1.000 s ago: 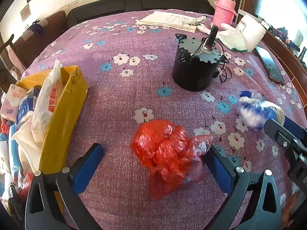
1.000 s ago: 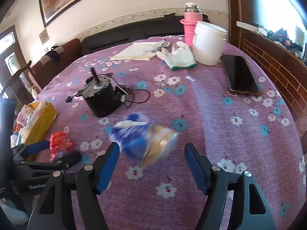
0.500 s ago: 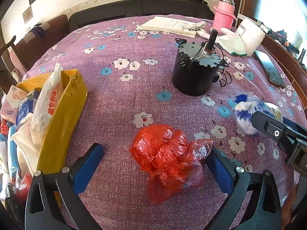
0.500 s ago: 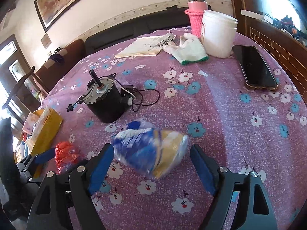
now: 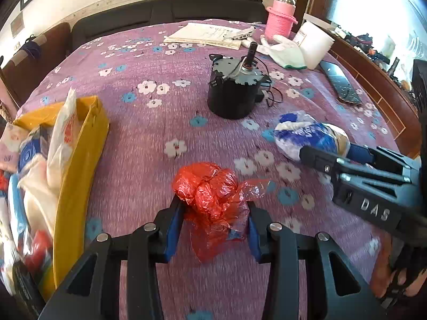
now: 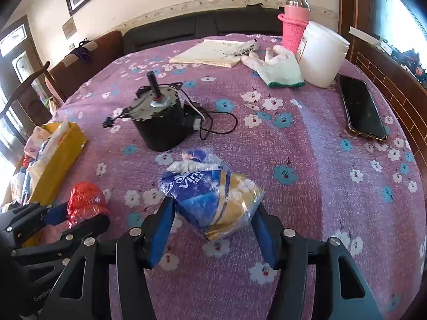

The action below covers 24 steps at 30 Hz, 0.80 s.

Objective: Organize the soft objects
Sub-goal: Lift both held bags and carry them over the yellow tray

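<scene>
A crumpled red plastic bag [image 5: 213, 194] lies on the purple flowered tablecloth; my left gripper [image 5: 213, 221] is shut on it, blue pads pressing both sides. It also shows in the right wrist view [image 6: 85, 200]. A blue, white and gold soft packet [image 6: 213, 197] sits between the pads of my right gripper [image 6: 213, 229], which is shut on it. The packet also shows in the left wrist view [image 5: 309, 138], with the right gripper's finger [image 5: 347, 162] beside it.
A yellow box [image 5: 77, 176] holding soft packets and bags stands at the left table edge. A black motor [image 5: 234, 90] with a cable sits mid-table. Further back are papers [image 6: 216, 53], a white glove [image 6: 277, 69], a white tub [image 6: 323, 56], a pink bottle [image 6: 293, 24] and a phone [image 6: 363, 109].
Both grippers have closed: the left onto the red bag, the right onto the blue and gold packet. Both cameras have moved closer to their objects.
</scene>
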{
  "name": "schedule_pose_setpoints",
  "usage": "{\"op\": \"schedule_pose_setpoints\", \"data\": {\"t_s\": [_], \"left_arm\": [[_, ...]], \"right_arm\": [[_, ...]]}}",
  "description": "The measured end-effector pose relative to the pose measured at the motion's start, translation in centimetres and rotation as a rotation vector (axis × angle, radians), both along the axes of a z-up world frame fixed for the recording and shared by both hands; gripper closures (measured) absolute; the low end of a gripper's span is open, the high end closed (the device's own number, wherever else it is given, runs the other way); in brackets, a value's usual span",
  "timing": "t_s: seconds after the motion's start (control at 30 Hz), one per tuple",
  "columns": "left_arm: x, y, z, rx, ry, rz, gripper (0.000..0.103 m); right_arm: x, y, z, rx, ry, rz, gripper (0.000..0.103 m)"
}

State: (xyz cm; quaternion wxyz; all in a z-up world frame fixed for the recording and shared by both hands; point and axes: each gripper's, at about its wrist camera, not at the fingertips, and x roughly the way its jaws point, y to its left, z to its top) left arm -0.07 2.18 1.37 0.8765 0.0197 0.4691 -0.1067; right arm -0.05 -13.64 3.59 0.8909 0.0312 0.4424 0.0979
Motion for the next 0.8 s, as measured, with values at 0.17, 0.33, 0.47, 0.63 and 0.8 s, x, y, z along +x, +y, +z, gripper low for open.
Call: {"op": "schedule_pose_setpoints", "data": {"t_s": [0.17,0.33,0.47,0.63,0.8], "left_arm": [[-2.3,0.9,0.7,-0.006,-0.033,-0.009,0.063],[-4.6,1.4,2.1,-0.018,-0.077,-0.033,0.063],[-6.3,1.8,3.3,-0.016,-0.118,-0.032,0.063],[-7.9,2.8,4.3,-0.023,-0.152,-0.012,0.063],[-9.0,3.9,4.9,-0.036,-0.167,0.008,0.063]], "right_arm": [[-1.8,-0.1,0.8,-0.001,-0.015,0.009,0.050],[-3.9,0.4,1.7,-0.029,-0.047,0.022,0.052],[-5.6,0.5,2.4,-0.010,-0.062,0.032,0.052],[-7.3,1.0,3.6,0.009,-0.080,0.052,0.052],[-8.6,1.9,4.2,0.007,-0.090,0.069,0.052]]}}
